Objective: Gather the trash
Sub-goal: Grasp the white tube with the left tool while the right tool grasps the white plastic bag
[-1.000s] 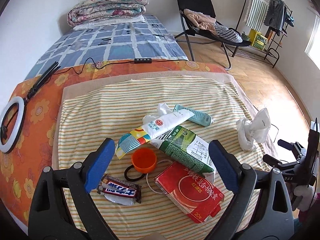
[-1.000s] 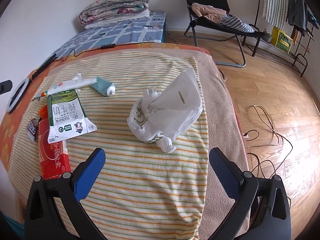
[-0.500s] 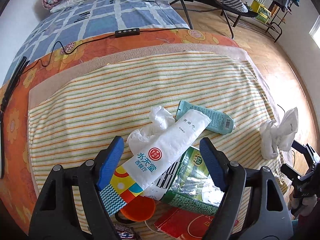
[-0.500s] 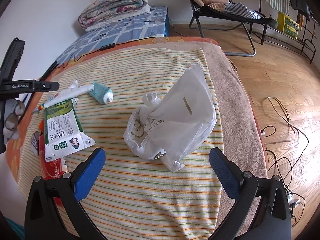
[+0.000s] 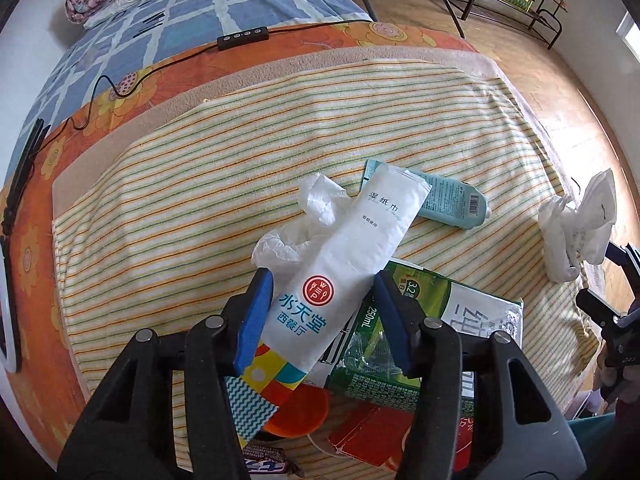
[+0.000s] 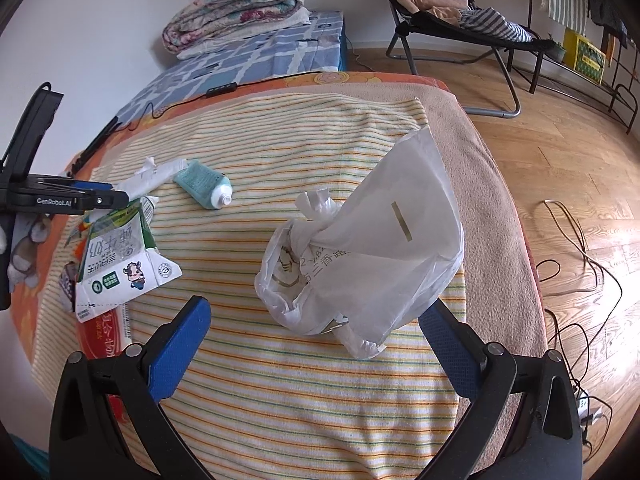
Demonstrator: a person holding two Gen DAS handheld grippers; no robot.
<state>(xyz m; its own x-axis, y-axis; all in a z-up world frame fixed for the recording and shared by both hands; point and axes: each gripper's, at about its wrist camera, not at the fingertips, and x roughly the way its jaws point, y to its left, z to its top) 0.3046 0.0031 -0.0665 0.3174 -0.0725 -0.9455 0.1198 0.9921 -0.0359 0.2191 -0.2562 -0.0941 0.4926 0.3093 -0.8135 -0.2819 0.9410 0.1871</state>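
Trash lies on a striped towel. In the left wrist view my left gripper (image 5: 322, 316) has its blue pads on both sides of a white wet-wipe packet (image 5: 344, 264), closing on it. Around it lie a crumpled tissue (image 5: 316, 200), a teal tube (image 5: 452, 200), a green milk carton (image 5: 424, 320), an orange cup (image 5: 296, 412), a red carton (image 5: 384, 436) and a candy wrapper (image 5: 264, 466). In the right wrist view my right gripper (image 6: 316, 344) is open just short of a white plastic bag (image 6: 368, 256).
The striped towel (image 6: 280, 152) covers an orange flowered bedspread (image 5: 280, 52). A cable with a remote (image 5: 242, 34) runs across it. Behind stand folded quilts (image 6: 236, 4), a folding chair (image 6: 452, 12) and a clothes rack. Cables lie on the wooden floor (image 6: 568, 216).
My left gripper moved forward and down over the wet-wipe packet and narrowed its jaws around it. My right gripper moved closer to the white bag and stayed open.
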